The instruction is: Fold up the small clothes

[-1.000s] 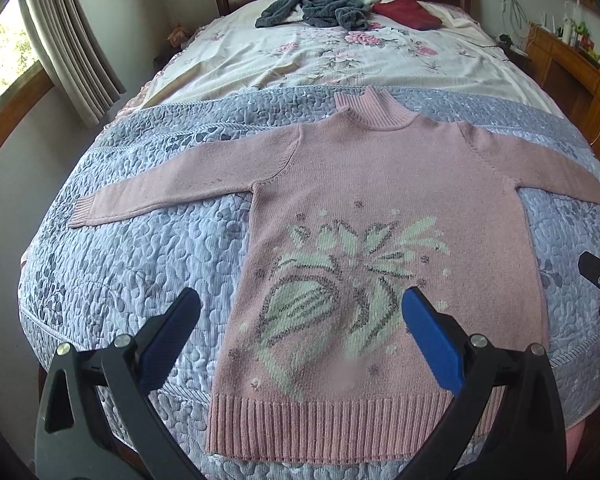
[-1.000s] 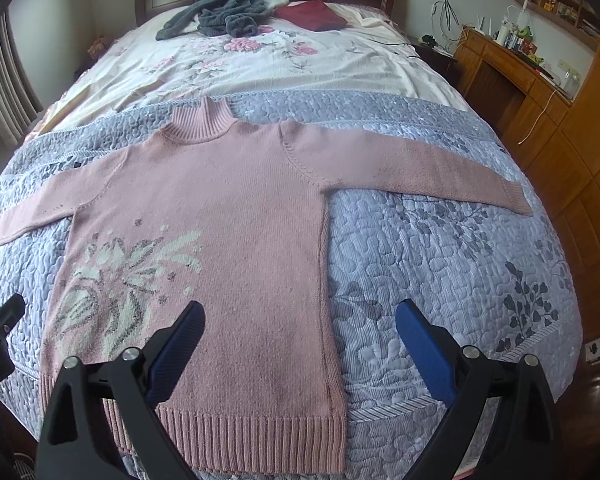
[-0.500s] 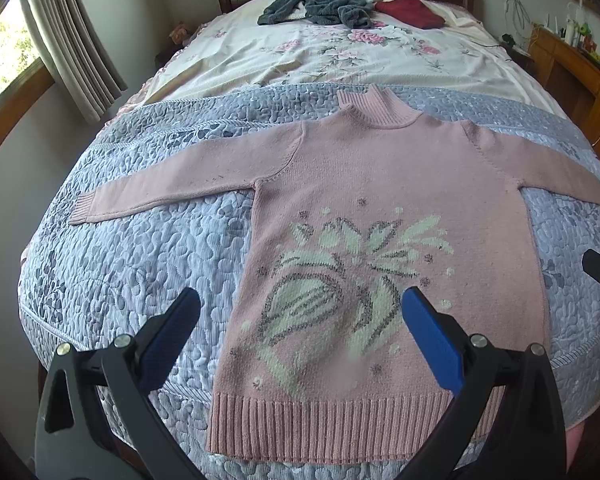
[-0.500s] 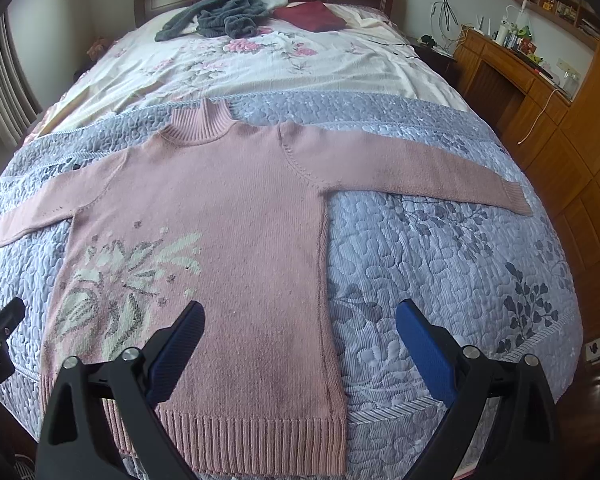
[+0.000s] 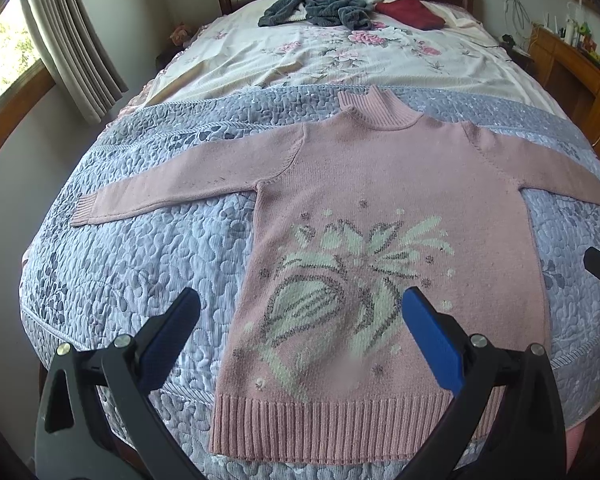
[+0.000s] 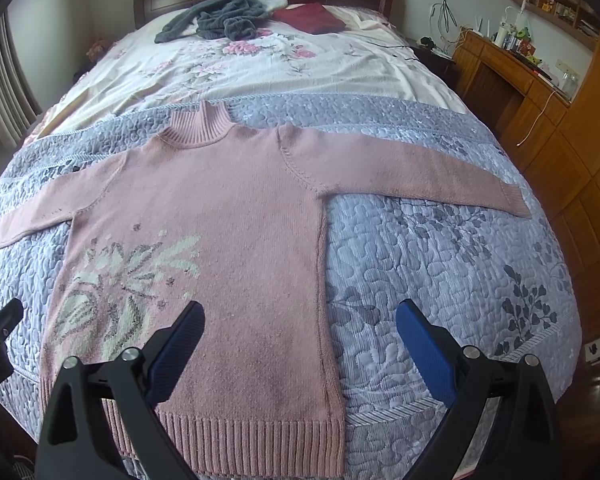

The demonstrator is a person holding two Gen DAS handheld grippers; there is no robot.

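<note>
Left wrist: both tools (image 5: 300,320) (image 6: 300,324) gape; sweater (image 5: 380,200) flat, grey garment (image 5: 324,4) beyond.

Pink sweater (image 5: 384,184) is lying flat, sleeves spread, across the grey quilt (image 5: 148,256) at the near end of the bed; nothing is standing on it. Bare quilt is showing on both sides of the body, below each sleeve (image 6: 416,172), giving open room on both sides. Left gripper (image 5: 300,316) and right gripper (image 6: 300,320) are hovering above the hem with jaws spread wide, not touching the fabric. Far end is holding a grey garment heap (image 6: 216,16) and a dark red cloth (image 6: 310,16), well apart from the sweater. Wooden cabinets (image 6: 556,128) are crowding the bed's right side; curtain (image 5: 72,36) and wall are bordering the left.
</note>
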